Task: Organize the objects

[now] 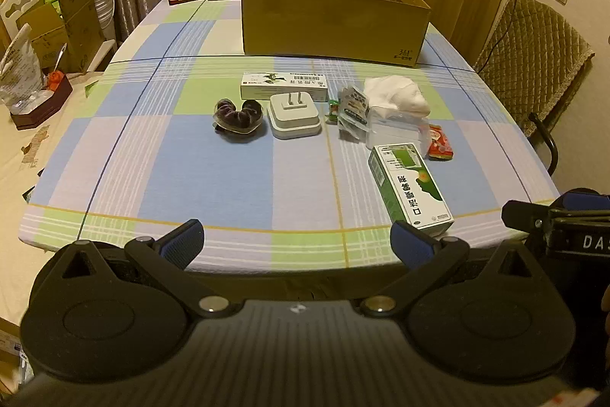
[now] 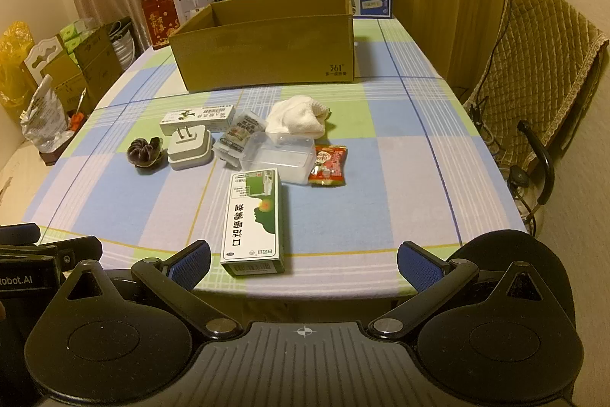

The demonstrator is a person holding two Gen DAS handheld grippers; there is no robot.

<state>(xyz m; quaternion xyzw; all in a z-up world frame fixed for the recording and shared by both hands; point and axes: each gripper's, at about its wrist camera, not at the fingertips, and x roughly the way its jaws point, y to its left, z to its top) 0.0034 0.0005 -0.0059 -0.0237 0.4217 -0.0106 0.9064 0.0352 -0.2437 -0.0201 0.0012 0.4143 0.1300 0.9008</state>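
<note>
Both my grippers spread wide and empty at the table's near edge; green-and-white medicine box (image 2: 254,220) lies flat, long axis running away from me, just ahead of my right gripper (image 2: 304,264), nearer it than my left gripper (image 1: 297,241).

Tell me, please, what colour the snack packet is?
Red snack packet, clearest in the right wrist view.
</note>
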